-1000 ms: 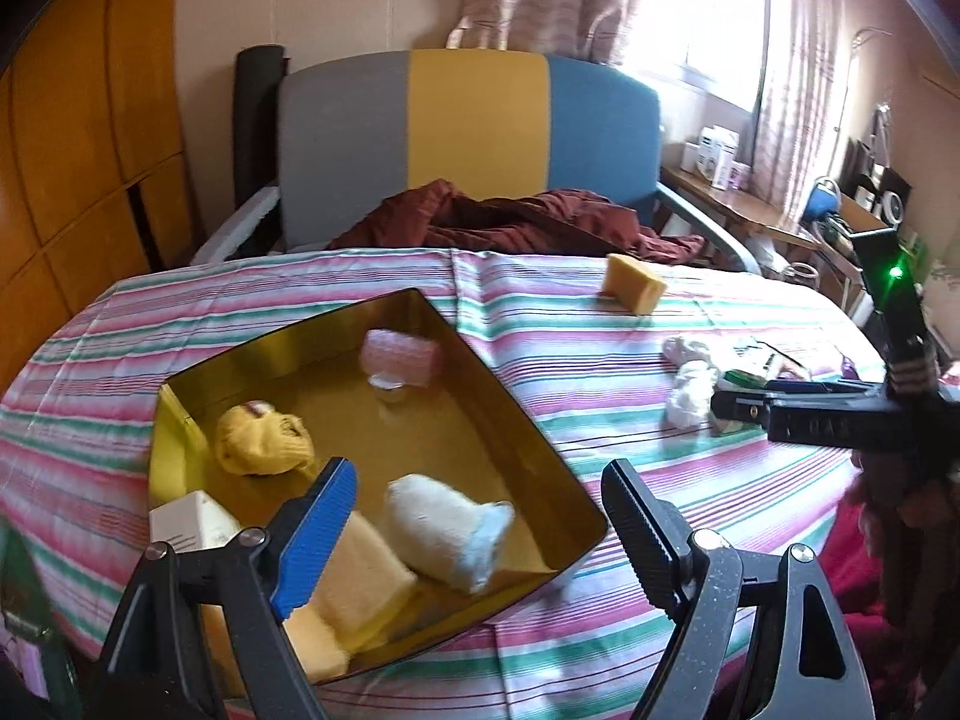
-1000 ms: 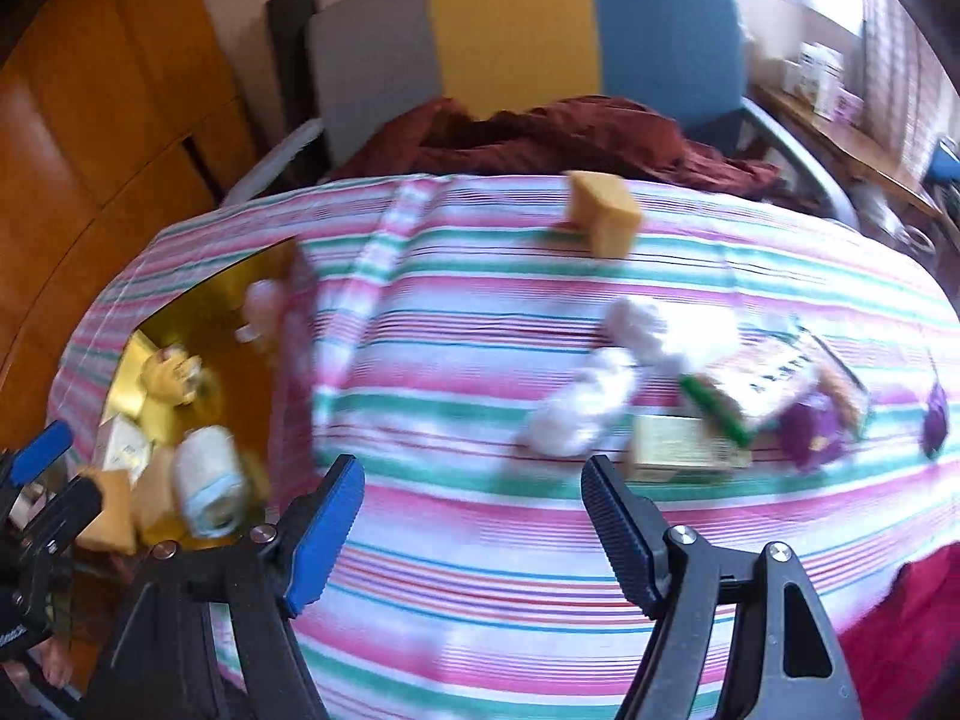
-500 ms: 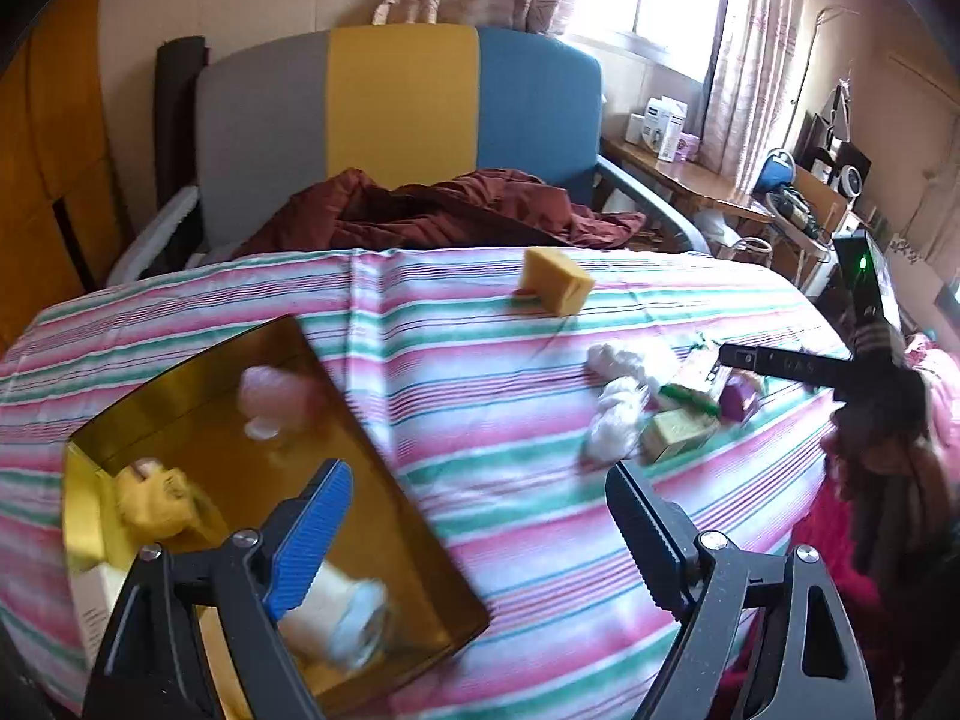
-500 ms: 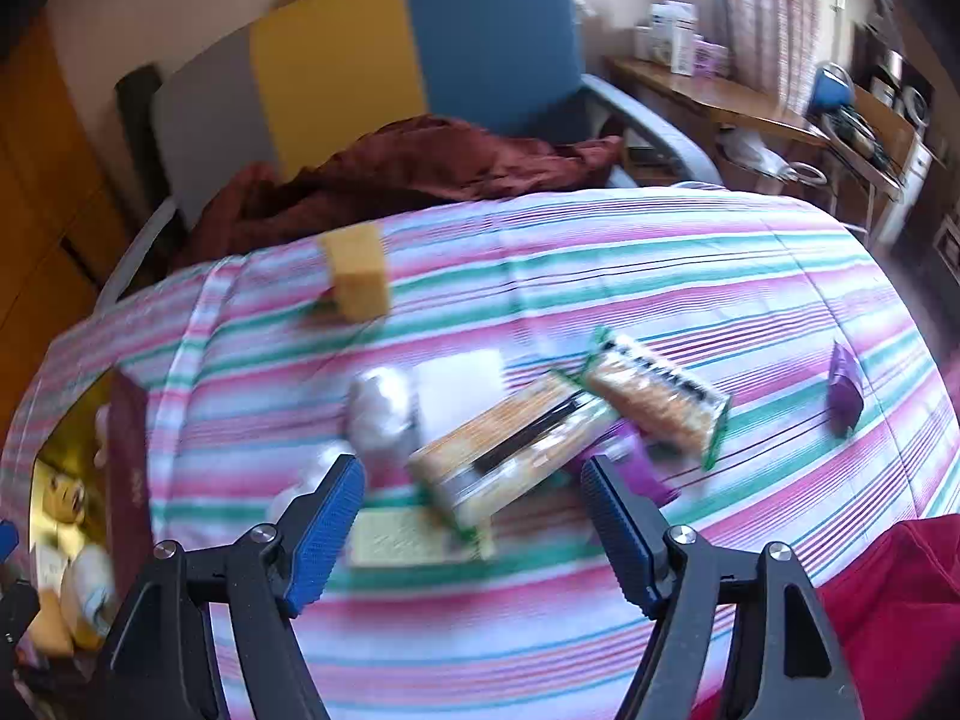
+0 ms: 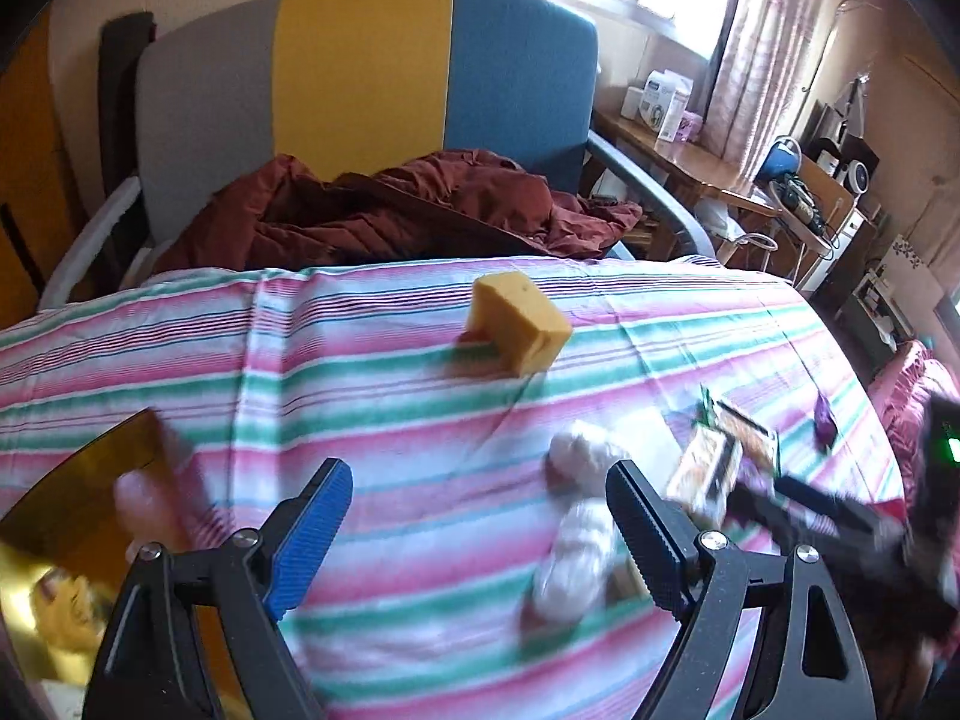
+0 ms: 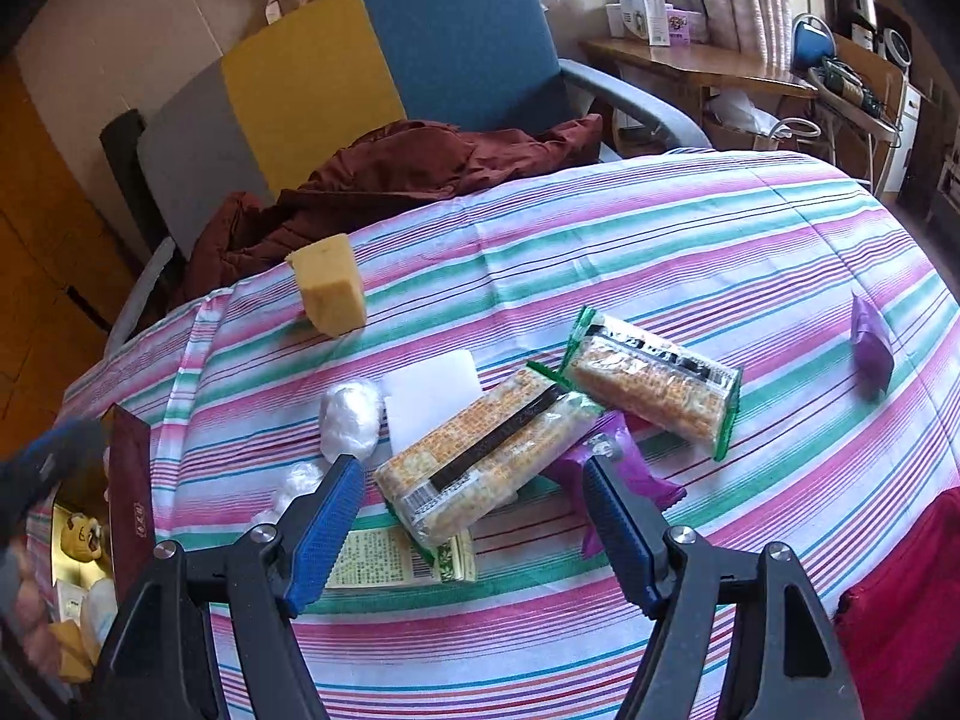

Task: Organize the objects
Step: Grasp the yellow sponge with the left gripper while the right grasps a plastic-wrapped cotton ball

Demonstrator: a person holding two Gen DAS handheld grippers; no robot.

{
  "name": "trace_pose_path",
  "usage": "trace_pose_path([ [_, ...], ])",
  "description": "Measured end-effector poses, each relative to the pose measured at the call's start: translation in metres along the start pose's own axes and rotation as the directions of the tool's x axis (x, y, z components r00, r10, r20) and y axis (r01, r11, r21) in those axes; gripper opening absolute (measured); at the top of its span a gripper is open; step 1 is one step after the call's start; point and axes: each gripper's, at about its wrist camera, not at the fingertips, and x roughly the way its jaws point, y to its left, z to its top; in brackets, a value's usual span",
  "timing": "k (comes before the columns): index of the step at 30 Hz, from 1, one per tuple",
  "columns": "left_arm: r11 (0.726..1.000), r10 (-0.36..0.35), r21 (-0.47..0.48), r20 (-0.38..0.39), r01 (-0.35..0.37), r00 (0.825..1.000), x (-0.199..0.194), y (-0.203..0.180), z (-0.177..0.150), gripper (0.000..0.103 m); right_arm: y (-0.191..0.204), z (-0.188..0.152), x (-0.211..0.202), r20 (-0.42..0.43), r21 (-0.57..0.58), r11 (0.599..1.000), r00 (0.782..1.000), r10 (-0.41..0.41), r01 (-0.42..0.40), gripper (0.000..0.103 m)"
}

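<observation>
Beside the white card (image 6: 433, 396), the nearer snack pack (image 6: 489, 456) lay slanted, its long axis rising rightward, overlapping a green leaflet (image 6: 390, 561). A second pack (image 6: 651, 381) and purple wrapper (image 6: 624, 474) crowded its right. The right gripper (image 6: 471, 525) and left gripper (image 5: 480, 531) both gaped wide, empty.

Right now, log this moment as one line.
left claw: open, empty | right claw: open over cracker pack | sponge: on table | box: part-filled

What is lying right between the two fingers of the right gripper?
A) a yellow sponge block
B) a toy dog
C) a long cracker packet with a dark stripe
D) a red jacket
C: in the right wrist view the long cracker packet lies on the striped tablecloth directly ahead of the open right gripper, while the yellow sponge block sits farther back near the table's edge.
</observation>
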Motion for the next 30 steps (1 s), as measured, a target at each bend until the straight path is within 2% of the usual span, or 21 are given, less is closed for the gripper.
trace_pose_path([
  [3, 1.0, -0.008, -0.01, -0.026, 0.007, 1.0, 0.025, -0.006, 0.017, 0.087, 0.002, -0.001, 0.003, -0.017, -0.018, 1.0, 1.0, -0.011, 0.011, 0.076],
  [11, 1.0, 0.014, -0.024, -0.092, -0.016, 0.996, 0.098, -0.023, 0.06, 0.088, 0.008, -0.003, 0.012, -0.071, -0.03, 0.999, 0.997, 0.023, -0.025, 0.076],
  [14, 0.999, 0.007, -0.041, -0.092, -0.011, 0.996, 0.118, -0.029, 0.074, 0.094, 0.009, -0.003, 0.015, -0.09, -0.031, 0.999, 0.995, 0.03, -0.033, 0.076],
  [20, 0.998, 0.053, -0.017, -0.125, -0.056, 0.991, 0.162, -0.038, 0.094, 0.096, 0.005, -0.002, 0.016, -0.095, -0.015, 0.999, 0.995, 0.041, -0.043, 0.076],
  [21, 0.997, 0.08, 0.0, -0.135, -0.08, 0.988, 0.17, -0.038, 0.095, 0.092, 0.005, -0.002, 0.016, -0.095, -0.013, 0.999, 0.995, 0.042, -0.043, 0.076],
  [22, 0.995, 0.097, 0.01, -0.146, -0.097, 0.985, 0.177, -0.035, 0.094, 0.072, 0.004, -0.002, 0.016, -0.095, -0.011, 0.999, 0.995, 0.04, -0.041, 0.076],
  [23, 0.998, 0.065, 0.001, -0.165, -0.066, 0.984, 0.183, -0.031, 0.092, 0.064, 0.003, -0.002, 0.016, -0.096, -0.009, 0.999, 0.995, 0.038, -0.04, 0.076],
  [24, 0.999, -0.014, -0.039, -0.175, 0.007, 0.984, 0.185, -0.025, 0.09, 0.055, 0.002, -0.002, 0.016, -0.097, -0.007, 0.999, 0.995, 0.038, -0.039, 0.076],
  [27, 0.997, -0.044, -0.064, -0.132, 0.035, 0.99, 0.169, -0.015, 0.082, 0.048, 0.003, -0.002, 0.017, -0.093, -0.012, 0.999, 0.995, 0.032, -0.033, 0.076],
  [30, 0.998, -0.023, -0.058, -0.106, 0.017, 0.994, 0.147, -0.008, 0.071, 0.047, 0.005, -0.003, 0.015, -0.077, -0.031, 0.999, 0.997, 0.022, -0.024, 0.076],
])
